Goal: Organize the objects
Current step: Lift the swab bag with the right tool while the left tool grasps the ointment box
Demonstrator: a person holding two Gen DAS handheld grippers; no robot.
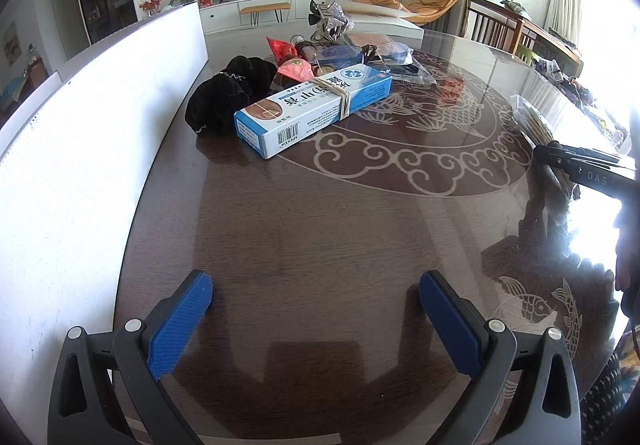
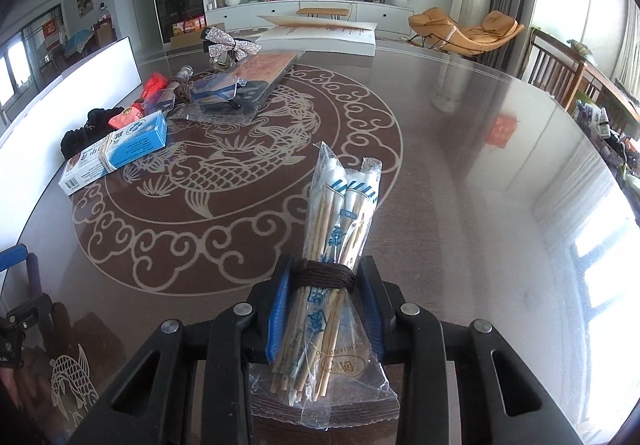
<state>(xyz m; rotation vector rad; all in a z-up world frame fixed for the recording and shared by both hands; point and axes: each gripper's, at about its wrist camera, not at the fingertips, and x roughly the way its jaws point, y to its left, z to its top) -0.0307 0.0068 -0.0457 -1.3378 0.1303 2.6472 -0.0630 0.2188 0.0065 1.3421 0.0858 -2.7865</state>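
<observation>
My right gripper is shut on a bundle of wrapped chopsticks, tied at the middle with a dark brown cord. Its blue pads press the bundle at the cord, and the bundle points away over the table. In the left wrist view the bundle and the right gripper show at the right edge. My left gripper stands open over bare dark table, with nothing between its pads. A blue-and-white box with a rubber band lies ahead of it.
A white board stands upright along the table's left side. Beyond the box lies a heap: black cloth, red packets, plastic-wrapped items and a silver bow. A chair stands at the far right.
</observation>
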